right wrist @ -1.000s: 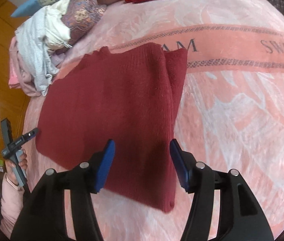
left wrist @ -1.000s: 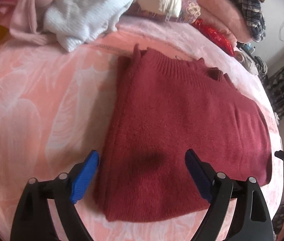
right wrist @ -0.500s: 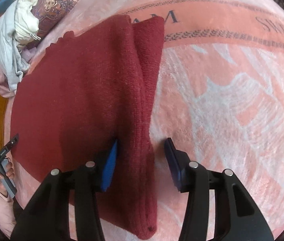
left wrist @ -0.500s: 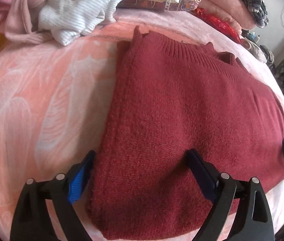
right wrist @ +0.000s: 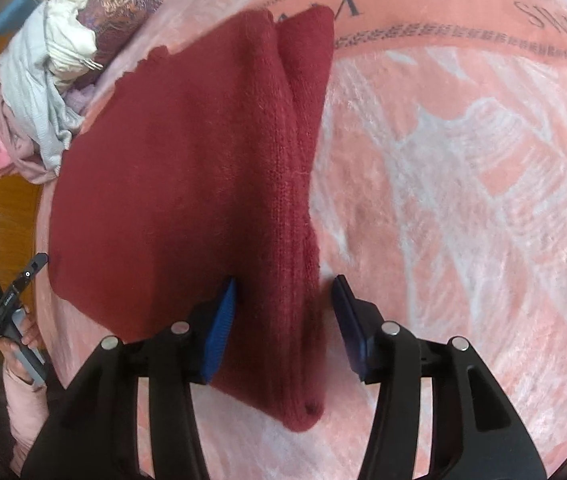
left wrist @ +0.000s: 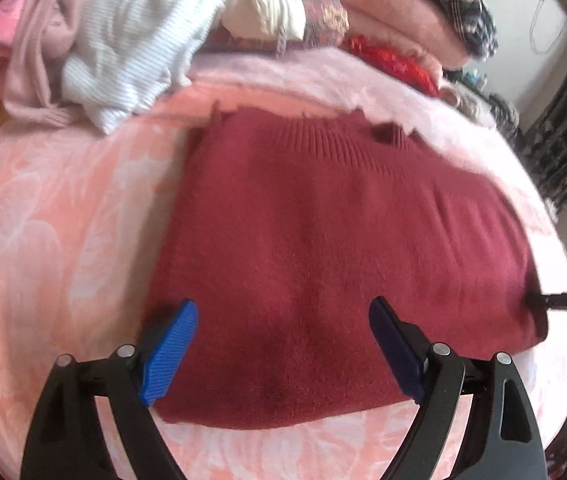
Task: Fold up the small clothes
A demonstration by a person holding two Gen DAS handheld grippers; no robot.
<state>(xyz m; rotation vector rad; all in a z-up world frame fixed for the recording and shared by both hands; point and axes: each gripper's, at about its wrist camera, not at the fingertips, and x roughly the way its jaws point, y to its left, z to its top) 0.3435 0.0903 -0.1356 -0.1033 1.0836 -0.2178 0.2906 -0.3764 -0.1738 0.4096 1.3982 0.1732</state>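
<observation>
While both wide-open grippers, left [left wrist: 279, 344] and right [right wrist: 283, 312], straddle it, the fuzzy maroon knit sweater [left wrist: 323, 248] lies folded rectangular.

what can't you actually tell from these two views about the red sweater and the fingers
- Sleeves of the red sweater: folded under, hidden in both views.
- Whether the right gripper touches the sweater's folded edge: right wrist view shows open fingers straddling it, contact unclear.
- Left gripper height above the sweater: left wrist view is motion-blurred.
- Clothes pile: piece count unclear, overlapped and cut off by the frame edge.

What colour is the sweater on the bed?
Dark red sweater; plain knit, clearest in the left wrist view.
</observation>
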